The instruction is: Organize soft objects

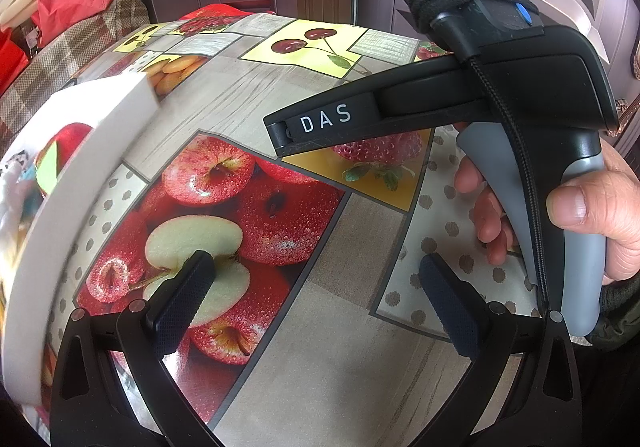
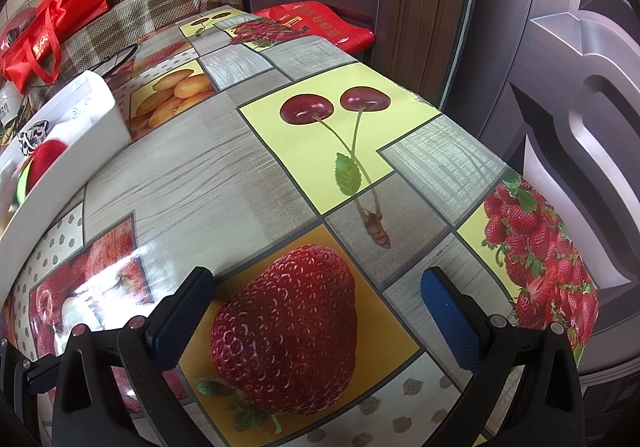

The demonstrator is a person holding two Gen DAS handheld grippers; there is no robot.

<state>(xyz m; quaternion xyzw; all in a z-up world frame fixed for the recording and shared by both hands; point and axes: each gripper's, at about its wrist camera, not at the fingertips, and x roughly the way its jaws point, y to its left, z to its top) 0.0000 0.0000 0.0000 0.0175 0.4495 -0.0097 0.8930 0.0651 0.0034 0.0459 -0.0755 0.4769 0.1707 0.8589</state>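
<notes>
A white box [image 1: 60, 183] stands on the left of the fruit-print table [image 1: 280, 79] and holds soft toys: a red and green one [image 1: 60, 151] and pale ones at the far left. The box also shows in the right wrist view [image 2: 72, 151], with the red and green toy [image 2: 40, 163] and a black-and-white patterned one [image 2: 34, 135] in it. My left gripper [image 1: 316, 287] is open and empty over the printed apples. My right gripper [image 2: 320, 303] is open and empty over the printed strawberry. The right gripper's body [image 1: 440, 95], held by a hand, shows in the left wrist view.
A plaid-covered seat [image 2: 160, 11] with red bags [image 2: 48, 35] stands behind the table. A red bag [image 2: 320, 23] lies past the far table edge. Brown doors [image 2: 560, 87] stand close on the right. The table edge [image 2: 560, 239] curves down at the right.
</notes>
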